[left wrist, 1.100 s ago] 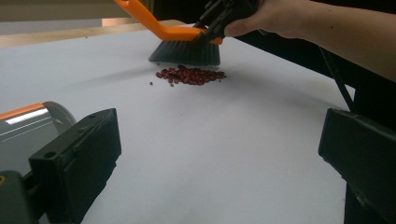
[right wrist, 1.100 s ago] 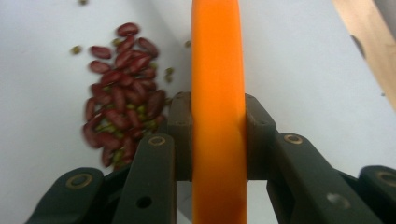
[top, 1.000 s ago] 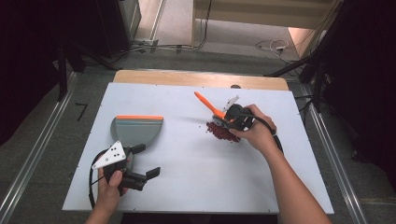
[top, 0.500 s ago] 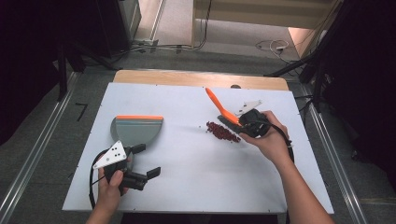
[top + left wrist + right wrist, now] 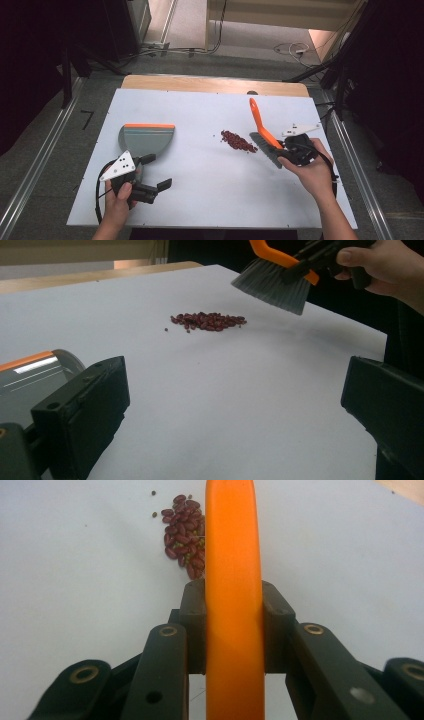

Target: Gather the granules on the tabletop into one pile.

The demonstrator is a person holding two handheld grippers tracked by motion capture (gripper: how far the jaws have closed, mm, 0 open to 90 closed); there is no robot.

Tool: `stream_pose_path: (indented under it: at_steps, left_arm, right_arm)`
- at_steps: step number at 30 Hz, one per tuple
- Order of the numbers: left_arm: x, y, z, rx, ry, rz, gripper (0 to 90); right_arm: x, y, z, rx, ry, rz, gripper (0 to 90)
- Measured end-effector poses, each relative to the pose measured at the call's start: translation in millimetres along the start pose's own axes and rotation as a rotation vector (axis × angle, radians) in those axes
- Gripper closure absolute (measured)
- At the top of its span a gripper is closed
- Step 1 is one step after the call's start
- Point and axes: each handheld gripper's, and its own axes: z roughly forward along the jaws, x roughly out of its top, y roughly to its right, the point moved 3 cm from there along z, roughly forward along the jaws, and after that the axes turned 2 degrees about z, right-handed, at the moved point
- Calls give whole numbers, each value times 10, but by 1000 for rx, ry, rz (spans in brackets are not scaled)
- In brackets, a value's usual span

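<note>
A small pile of dark red beans lies on the white table, right of centre. Just right of the pile, my right gripper is shut on a brush with an orange handle and grey bristles, held tilted over the table. From the right gripper view, the jaws clamp the orange handle, with the beans beyond. A grey dustpan with an orange edge lies at the left. My left gripper stands open just in front of it, holding nothing. The left gripper view looks across to the beans and the brush.
A wooden strip runs along the table's far edge. Cables lie on the floor beyond it. Metal rails flank the table on both sides. Bare white surface spreads between the dustpan and the beans.
My right hand has carried the brush to the right, from over the beans to just right of the pile. The left gripper and the dustpan have stayed put.
</note>
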Motion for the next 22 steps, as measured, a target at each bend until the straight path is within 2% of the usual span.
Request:
stream_pose_path:
  at_steps: [7, 10, 15, 18, 22]
  left_arm:
    - [-1, -5, -2, 6, 0, 3, 2]
    - [1, -4, -1, 6, 2, 3, 2]
    - [6, -11, -16, 8, 7, 4, 2]
    - [8, -20, -27, 10, 10, 5, 2]
    - [16, -24, -30, 14, 10, 3, 2]
  right_arm:
    - [-352, 79, -153, 61, 55, 119, 684]
    - [-488, 116, -198, 101, 84, 172, 684]
    - [-690, 149, -264, 132, 88, 213, 684]
    - [-784, 204, -288, 126, 84, 234, 685]
    - [-820, 266, -316, 127, 103, 260, 684]
